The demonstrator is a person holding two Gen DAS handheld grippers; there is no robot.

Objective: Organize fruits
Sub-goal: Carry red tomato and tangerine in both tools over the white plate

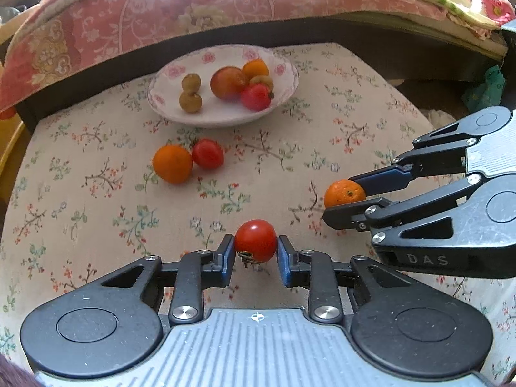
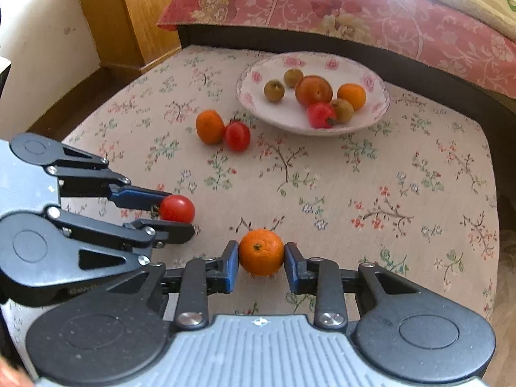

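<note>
Left gripper: nearest our left camera, ribbed grey body, black matte link arms, blue pads; we see both pads pressed on the tomato.
Tomato: round, glossy red skin, dried stem at its lower left; pinched between the left pads, at the near edge of the cloth.
Right gripper: same build; we see its blue pads clamped on either side of the orange.
Orange: round, dimpled peel, small dark stem scar facing us; it is pinched low over the cloth, just right of the tomato.
Cloth: woven beige fabric, printed with small floral sprigs, covering a cushion-like seat with rounded corners.
Loose pair: we see a smooth orange fruit and a second red tomato touching each other on the cloth, between the grippers and the bowl.
Bowl: shallow, glazed white, pink flowers around the rim; it sits at the far side of the cloth.
Bowl contents: two small brown-green round fruits, one large red-orange fruit, one orange, one red fruit, another brown one partly hidden.
Bedding: pink quilted floral fabric behind the seat.
</note>
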